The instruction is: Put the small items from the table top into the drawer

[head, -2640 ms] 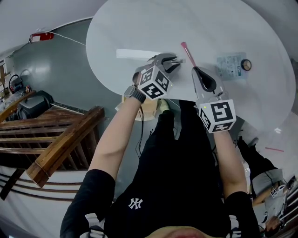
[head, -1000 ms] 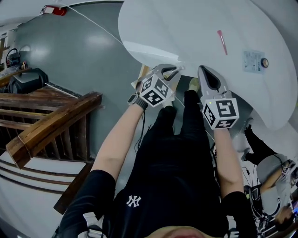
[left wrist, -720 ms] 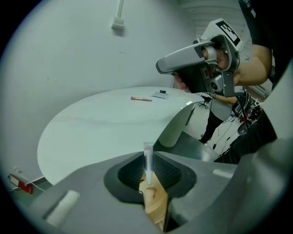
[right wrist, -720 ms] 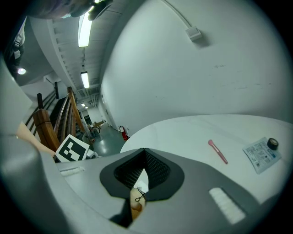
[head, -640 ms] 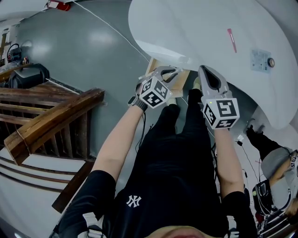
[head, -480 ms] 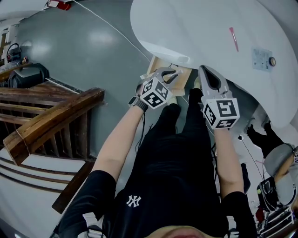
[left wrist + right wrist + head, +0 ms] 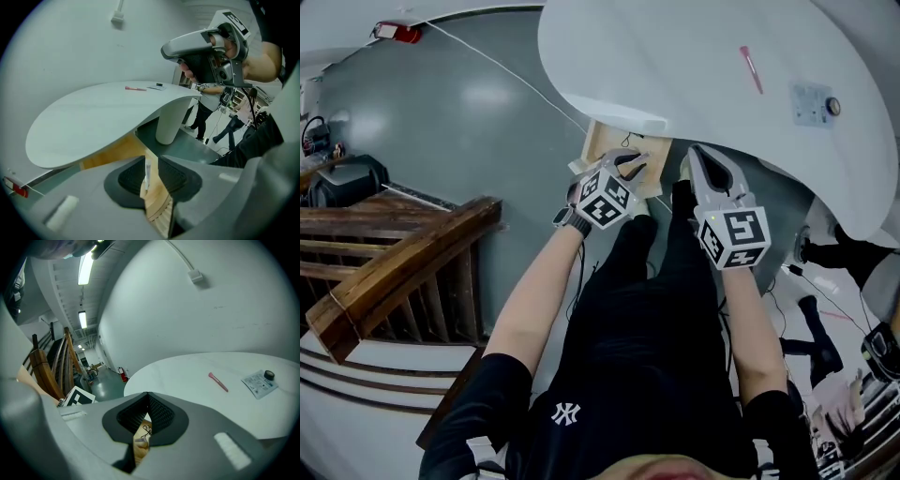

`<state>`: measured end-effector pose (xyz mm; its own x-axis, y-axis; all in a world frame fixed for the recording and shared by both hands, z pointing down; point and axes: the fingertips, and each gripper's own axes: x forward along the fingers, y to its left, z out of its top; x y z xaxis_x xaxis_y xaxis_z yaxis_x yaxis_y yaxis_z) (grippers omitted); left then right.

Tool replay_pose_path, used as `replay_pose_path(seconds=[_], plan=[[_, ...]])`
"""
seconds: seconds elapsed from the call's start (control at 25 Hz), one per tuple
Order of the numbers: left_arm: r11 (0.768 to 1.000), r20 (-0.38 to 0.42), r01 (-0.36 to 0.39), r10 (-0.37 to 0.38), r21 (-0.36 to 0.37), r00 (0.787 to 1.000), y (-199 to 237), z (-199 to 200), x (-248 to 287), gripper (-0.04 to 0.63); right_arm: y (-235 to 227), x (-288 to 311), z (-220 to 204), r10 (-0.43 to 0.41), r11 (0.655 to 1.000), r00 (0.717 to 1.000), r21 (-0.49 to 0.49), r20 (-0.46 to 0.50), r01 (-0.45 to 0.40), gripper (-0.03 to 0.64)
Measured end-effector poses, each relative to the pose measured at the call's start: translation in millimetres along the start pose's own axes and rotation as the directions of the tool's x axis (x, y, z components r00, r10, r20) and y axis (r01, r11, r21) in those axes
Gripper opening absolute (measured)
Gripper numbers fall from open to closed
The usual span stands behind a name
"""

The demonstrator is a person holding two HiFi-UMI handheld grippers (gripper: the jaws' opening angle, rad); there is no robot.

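A pink stick (image 7: pixel 751 69) (image 7: pixel 218 381), a printed packet (image 7: pixel 811 103) (image 7: pixel 257 382) and a small round black item (image 7: pixel 832 107) lie on the white oval table (image 7: pixel 675 47). A wooden drawer (image 7: pixel 609 150) stands pulled out below the table's near edge. My left gripper (image 7: pixel 628 165) (image 7: pixel 149 161) is shut on the drawer's front, whose thin white edge (image 7: pixel 146 173) shows between the pads. My right gripper (image 7: pixel 695 156) (image 7: pixel 147 395) hangs shut and empty beside the drawer. Through its jaws a small dark wiry thing (image 7: pixel 146 430) shows on the drawer's wood.
A wooden stair rail (image 7: pixel 403 272) runs at the left over grey floor. The table's white pedestal (image 7: pixel 168 122) stands behind the drawer. A white cable (image 7: pixel 506 70) crosses the floor. People (image 7: pixel 834 253) and cables are at the right.
The drawer has come farther out from under the table, with my left gripper at its front. Both grippers have drawn back from the table, and the items lie as before.
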<state>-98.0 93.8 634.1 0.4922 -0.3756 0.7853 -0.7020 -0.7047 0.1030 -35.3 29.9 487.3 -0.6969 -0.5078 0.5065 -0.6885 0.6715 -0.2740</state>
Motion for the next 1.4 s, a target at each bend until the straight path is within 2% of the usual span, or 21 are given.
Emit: replay_pose_path(seconds=[0.24, 0.44, 0.68, 1.08, 1.4], plan=[[1.0, -0.007, 0.015, -0.014, 0.009, 1.0, -5, 2, 4, 0.083, -10, -8, 0, -0.028, 1.0, 1.0, 0.012, 0.01, 0.028, 0.023], [1.0, 0.032, 0.0, 0.0, -0.005, 0.999, 1, 24, -2, 0.081, -18, -11, 7, -0.038, 0.999, 0.999, 0.015, 0.021, 0.037, 0.023], [1.0, 0.089, -0.001, -0.001, 0.018, 0.996, 5, 73, -7, 0.077, -39, -19, 18, -0.06, 0.998, 0.998, 0.022, 0.034, 0.06, 0.023], [0.997, 0.166, -0.019, 0.006, 0.074, 0.986, 14, 170, 8, 0.058, -98, -26, 40, -0.101, 0.995, 0.994, 0.031, 0.049, 0.099, 0.023], [0.998, 0.196, -0.04, 0.03, 0.051, 0.98, 23, 233, 35, 0.014, -150, -16, 49, -0.099, 0.994, 0.995, 0.038, 0.02, 0.099, 0.023]])
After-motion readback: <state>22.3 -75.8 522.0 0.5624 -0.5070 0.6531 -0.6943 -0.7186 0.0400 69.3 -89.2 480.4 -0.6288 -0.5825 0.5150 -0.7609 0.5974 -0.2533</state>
